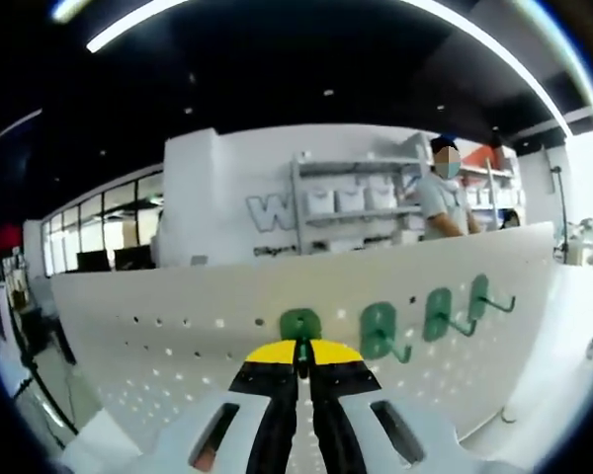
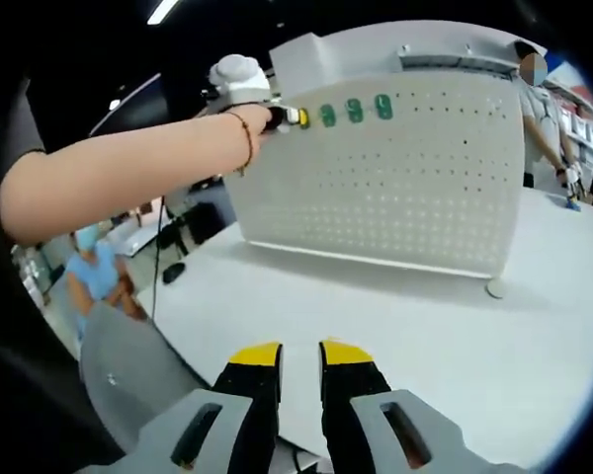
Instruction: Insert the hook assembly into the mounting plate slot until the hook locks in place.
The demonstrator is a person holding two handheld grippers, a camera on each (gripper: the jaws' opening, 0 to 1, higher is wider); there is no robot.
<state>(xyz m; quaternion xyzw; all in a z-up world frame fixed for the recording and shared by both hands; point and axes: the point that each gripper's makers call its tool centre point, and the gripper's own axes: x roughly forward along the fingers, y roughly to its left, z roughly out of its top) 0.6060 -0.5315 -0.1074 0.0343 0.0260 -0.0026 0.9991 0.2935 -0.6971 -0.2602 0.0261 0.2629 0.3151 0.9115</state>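
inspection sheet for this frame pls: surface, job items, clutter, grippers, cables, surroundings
Surface: white table, bare where visible.
Job's things: white pegboard stands upright on the table; three green hooks seated along its top row, a fourth green hook at the left gripper's tips.
Clutter: small round white object by the pegboard's foot.
Grippers: left gripper closed on the fourth hook at the board; right gripper hangs over the table, jaws slightly apart, holding nothing.
Cables: dark cable hanging past the table's edge.
Surroundings: shelving behind the board, people standing nearby, ceiling strip lights.
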